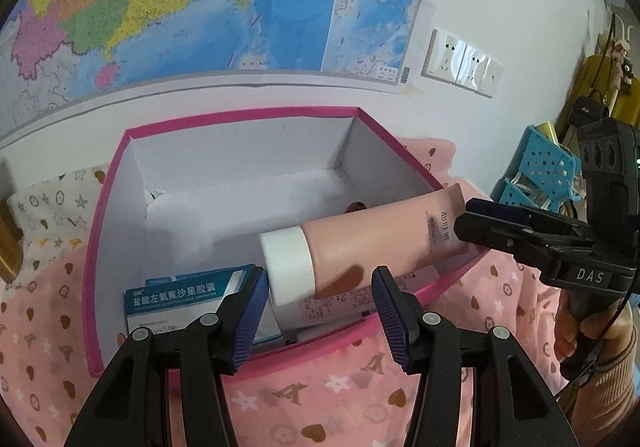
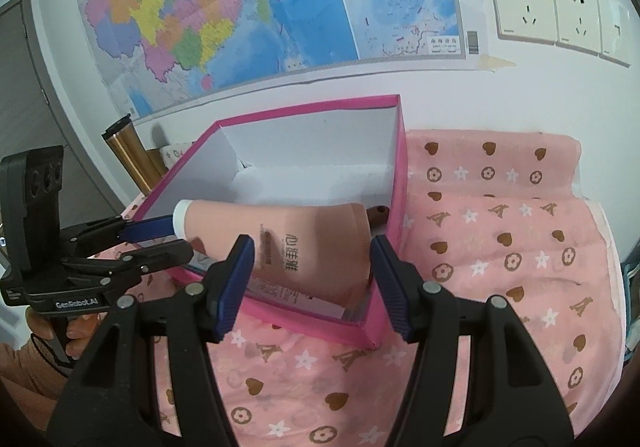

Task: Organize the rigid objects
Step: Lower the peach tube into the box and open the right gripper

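The right tongs (image 2: 312,247) were pinching the flat, crimped end of a pink cosmetic tube (image 1: 372,243). One pad was on each side of that wide end, and the jaws stood about half spread. The tube hung in the air over the near right part of an open pink box (image 1: 240,151) with white inner walls. It sloped from the right rim down toward the middle, and its white cap (image 1: 286,267) pointed to the near left.

The left tongs (image 1: 319,279) reached in from the near side, moderately spread, with the cap between their blue pads. The left pad lay against the side of the cap. Whether the pair was actually squeezing it could not be told. In the right wrist view one blue finger met the cap from above and the other sat just under the tube's neck.

Inside the box a blue-and-white medicine carton (image 1: 176,295) lay in the near left corner, partly behind the left pad. More printed packaging lay under the tube. A small brown thing showed at the far right of the box floor, too hidden to name.

The box stood on a surface covered by a pink patterned cloth (image 1: 320,399). A person's hand (image 1: 580,335) gripped the handle of the right tongs. On the far wall hung a coloured map (image 1: 160,7), with wall sockets (image 1: 460,63) to its right. A blue perforated basket (image 1: 544,163) stood far right.
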